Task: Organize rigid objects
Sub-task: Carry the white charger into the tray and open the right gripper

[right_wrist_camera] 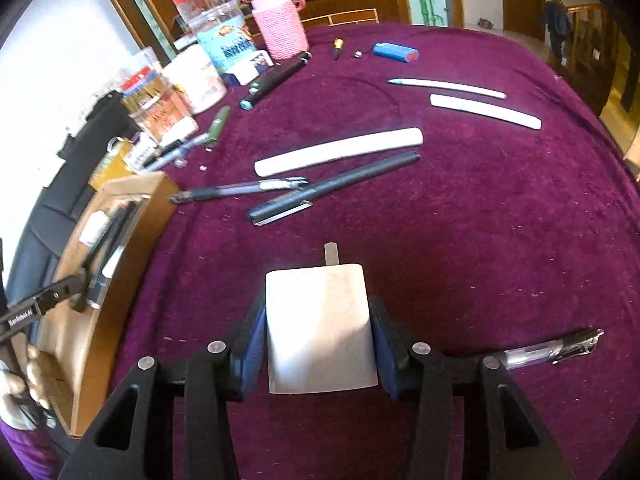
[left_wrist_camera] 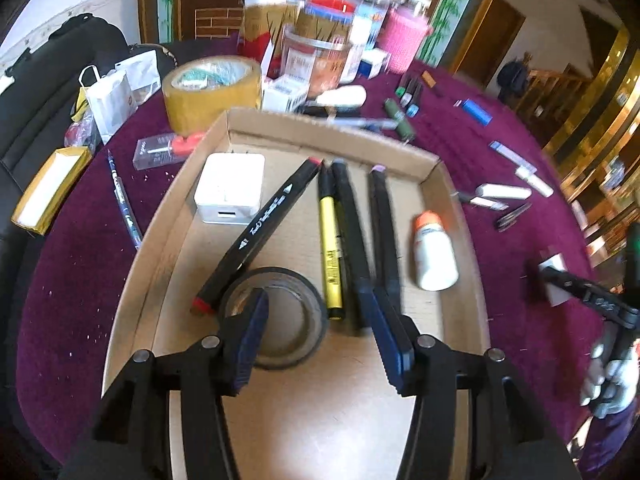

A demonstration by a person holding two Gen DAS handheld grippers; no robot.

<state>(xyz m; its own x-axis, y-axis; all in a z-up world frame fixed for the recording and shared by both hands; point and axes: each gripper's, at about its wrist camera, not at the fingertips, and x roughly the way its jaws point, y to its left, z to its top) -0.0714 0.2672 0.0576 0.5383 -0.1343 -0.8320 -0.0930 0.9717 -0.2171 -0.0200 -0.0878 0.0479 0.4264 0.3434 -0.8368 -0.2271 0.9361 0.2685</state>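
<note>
The right gripper [right_wrist_camera: 320, 344] has its blue pads [right_wrist_camera: 254, 344] pressed against both sides of a white charger block [right_wrist_camera: 320, 324], whose metal prong [right_wrist_camera: 331, 254] points away from the camera. The block sits low over a purple velvet tablecloth [right_wrist_camera: 500, 240]; whether it touches the cloth cannot be told.

To its left stands a shallow cardboard tray [left_wrist_camera: 332, 140]. The left gripper [left_wrist_camera: 320, 332] hangs over the tray with its jaws partly apart and nothing between them. Below it in the tray lie a roll of black tape [left_wrist_camera: 280, 320], a black marker with red ends [left_wrist_camera: 264, 236], a yellow marker [left_wrist_camera: 330, 240], two more dark markers [left_wrist_camera: 352, 232], a second white charger [left_wrist_camera: 230, 192] and a small white bottle with an orange cap [left_wrist_camera: 434, 252].

Loose on the cloth beyond the held block are a dark pen [right_wrist_camera: 332, 190], a clear gel pen [right_wrist_camera: 240, 191], three white sticks [right_wrist_camera: 340, 152] and a blue lighter [right_wrist_camera: 394, 51]. A pink knitted cup sleeve [right_wrist_camera: 282, 28] and plastic jars [right_wrist_camera: 208, 12] crowd the far edge, with a roll of tan packing tape [left_wrist_camera: 212, 88] beside the tray.

The room has white walls, wooden door frames and gilded shelving. The left wrist view is motion-blurred, so labels are unreadable; a clear pen [right_wrist_camera: 552, 350] is partly hidden behind the right gripper's frame.
</note>
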